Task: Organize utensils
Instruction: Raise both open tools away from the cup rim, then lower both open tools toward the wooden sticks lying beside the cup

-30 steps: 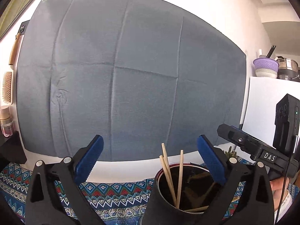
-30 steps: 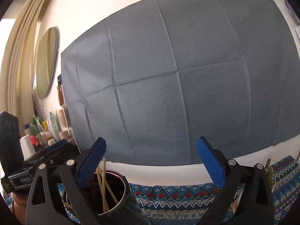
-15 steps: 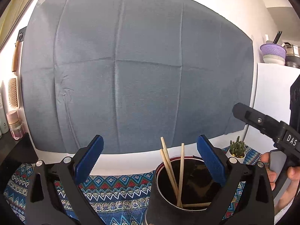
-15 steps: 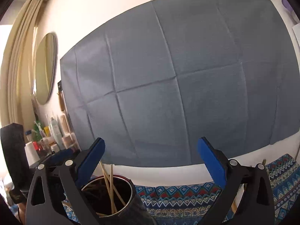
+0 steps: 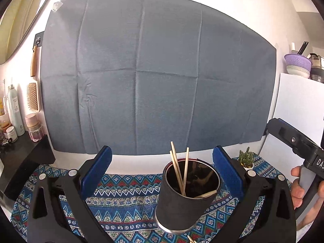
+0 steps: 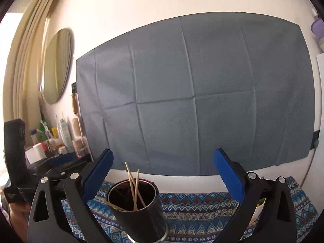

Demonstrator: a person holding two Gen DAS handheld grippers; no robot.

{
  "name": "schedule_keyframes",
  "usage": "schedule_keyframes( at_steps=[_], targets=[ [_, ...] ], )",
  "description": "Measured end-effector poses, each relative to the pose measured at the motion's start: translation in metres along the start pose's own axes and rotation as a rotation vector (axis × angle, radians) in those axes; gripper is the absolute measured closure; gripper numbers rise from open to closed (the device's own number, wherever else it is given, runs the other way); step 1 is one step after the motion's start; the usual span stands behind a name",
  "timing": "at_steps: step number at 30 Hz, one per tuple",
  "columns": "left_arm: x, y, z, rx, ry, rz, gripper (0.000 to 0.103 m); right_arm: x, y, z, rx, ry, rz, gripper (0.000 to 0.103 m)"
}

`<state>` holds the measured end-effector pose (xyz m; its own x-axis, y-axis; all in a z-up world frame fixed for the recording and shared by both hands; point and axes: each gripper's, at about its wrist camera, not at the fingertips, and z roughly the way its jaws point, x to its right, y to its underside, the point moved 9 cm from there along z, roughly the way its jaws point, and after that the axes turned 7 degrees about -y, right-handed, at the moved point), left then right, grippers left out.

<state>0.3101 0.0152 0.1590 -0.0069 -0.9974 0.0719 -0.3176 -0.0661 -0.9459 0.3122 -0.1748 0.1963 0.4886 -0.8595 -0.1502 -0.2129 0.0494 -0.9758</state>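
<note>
A dark cylindrical cup holding several wooden chopsticks stands upright on a blue patterned tablecloth, low and right of centre in the left wrist view. The left gripper hangs over the cloth with its blue-padded jaws spread wide and nothing between the pads; the cup sits nearer its right-hand finger. At the lower right edge of that frame, a hand grips the handle of the other tool. In the right wrist view, the same cup appears low and left of centre, just inside the left-hand finger of the right gripper, whose jaws are likewise released and empty. A creased grey sheet covers the wall behind. A small potted cactus stands at the cloth's far right, and bottles and a hairbrush line the left edge.
</note>
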Motion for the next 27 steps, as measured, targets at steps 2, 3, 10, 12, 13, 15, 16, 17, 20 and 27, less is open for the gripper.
schedule_keyframes(
  at_steps=[2, 3, 10, 12, 13, 15, 16, 17, 20, 27],
  targets=[
    [0.000, 0.002, -0.010, -0.014, 0.001, -0.008, 0.006, -0.006, 0.002, -0.009, -0.015, 0.010, -0.018, 0.008],
    [0.001, 0.003, -0.015, -0.024, 0.009, -0.011, 0.005, -0.010, 0.004, -0.014, -0.021, 0.014, -0.029, 0.008],
    [-0.001, 0.016, -0.050, -0.064, 0.005, -0.034, 0.006, -0.032, 0.020, -0.040, -0.070, 0.017, -0.079, 0.008],
    [-0.003, 0.022, -0.058, -0.085, 0.001, -0.039, 0.006, -0.037, 0.027, -0.045, -0.090, 0.013, -0.082, 0.008],
    [-0.004, 0.026, -0.061, -0.097, -0.002, -0.041, 0.006, -0.039, 0.030, -0.047, -0.100, 0.015, -0.085, 0.008],
    [-0.006, 0.036, -0.066, -0.122, -0.005, -0.039, 0.006, -0.043, 0.038, -0.049, -0.120, 0.022, -0.094, 0.008],
    [-0.007, 0.041, -0.067, -0.135, -0.008, -0.036, 0.006, -0.045, 0.043, -0.050, -0.131, 0.024, -0.100, 0.008],
    [-0.007, 0.047, -0.068, -0.148, -0.011, -0.033, 0.006, -0.047, 0.049, -0.051, -0.143, 0.027, -0.107, 0.008],
    [-0.009, 0.069, -0.069, -0.204, -0.025, -0.020, 0.006, -0.051, 0.068, -0.052, -0.183, 0.036, -0.122, 0.008],
    [-0.003, 0.129, -0.065, -0.346, -0.027, 0.025, 0.006, -0.053, 0.131, -0.051, -0.350, 0.055, -0.141, 0.008]
  ],
)
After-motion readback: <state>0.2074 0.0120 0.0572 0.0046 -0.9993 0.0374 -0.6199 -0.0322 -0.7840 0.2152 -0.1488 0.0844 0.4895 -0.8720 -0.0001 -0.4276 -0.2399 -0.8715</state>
